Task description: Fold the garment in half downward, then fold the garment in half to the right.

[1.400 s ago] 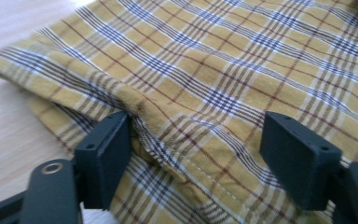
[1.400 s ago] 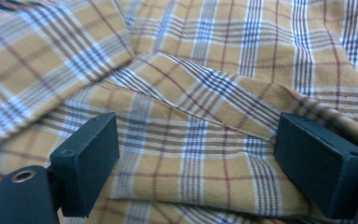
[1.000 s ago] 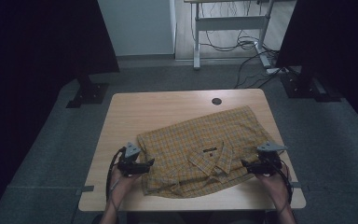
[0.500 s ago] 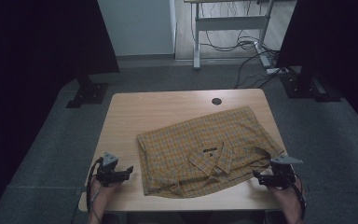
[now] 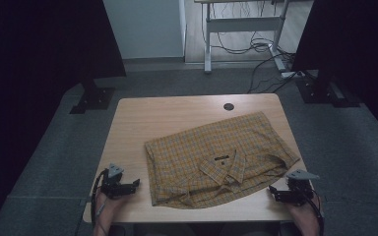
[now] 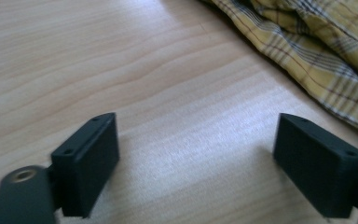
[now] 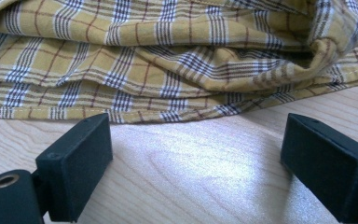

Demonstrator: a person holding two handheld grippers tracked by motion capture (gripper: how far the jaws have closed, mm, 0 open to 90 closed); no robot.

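A folded yellow plaid button-up shirt [image 5: 216, 160] lies on a light wooden table [image 5: 167, 118], toward the near right part of the top, collar facing the person. The left gripper [image 5: 128, 186] sits near the table's front left edge, a little apart from the shirt's left hem, its black jaws spread wide over bare wood with nothing between them. The right gripper [image 5: 280, 192] rests near the front right corner, just beside the shirt's edge, jaws also spread wide and empty. A small dark round hole [image 5: 228, 106] marks the table's far side.
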